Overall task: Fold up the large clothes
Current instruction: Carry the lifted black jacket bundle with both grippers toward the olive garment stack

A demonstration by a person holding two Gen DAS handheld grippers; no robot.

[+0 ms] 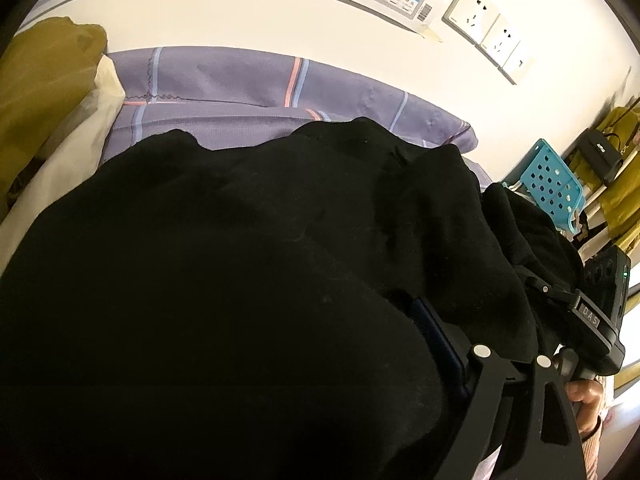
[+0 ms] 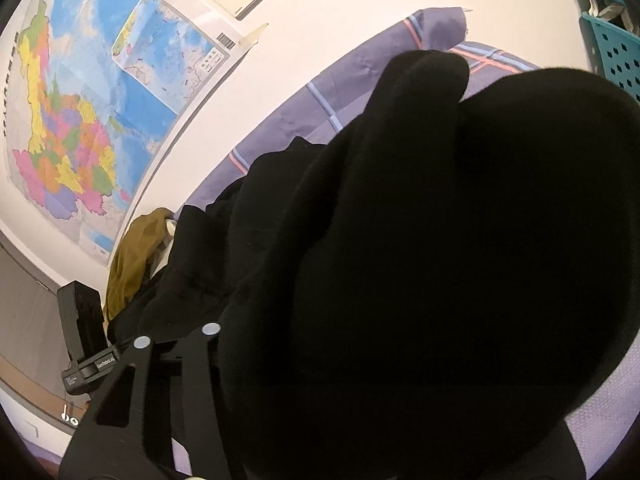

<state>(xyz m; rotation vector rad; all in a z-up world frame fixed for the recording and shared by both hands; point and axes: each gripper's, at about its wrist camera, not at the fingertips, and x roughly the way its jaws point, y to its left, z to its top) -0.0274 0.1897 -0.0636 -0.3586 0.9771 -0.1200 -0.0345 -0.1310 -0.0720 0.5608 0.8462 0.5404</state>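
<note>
A: Largest element: the black garment, bulky and piled on the purple checked bedsheet that runs along the white wall. It fills most of both wrist views, and its near folds drape over both tools.

B: Next in size?

A: The wall map, then an olive-green cloth heaped at the far end of the bed, then a teal perforated chair off the bed's other end.

B: And the grippers?

A: The left gripper shows one blue-edged finger beside the cloth; the other is buried, so I cannot tell whether it is wide or pinching fabric. The right gripper is hidden beyond its linkage; its jaws probably sit in the fabric, but their state cannot be read either.

B: How should the step be done well?

A: As a judgement: the garment is still bunched, so each tool should take one clean edge, not a thick wad, lift it clear of the sheet, and spread it flat before any fold. A grip through several layers would drag the pile crooked.
</note>
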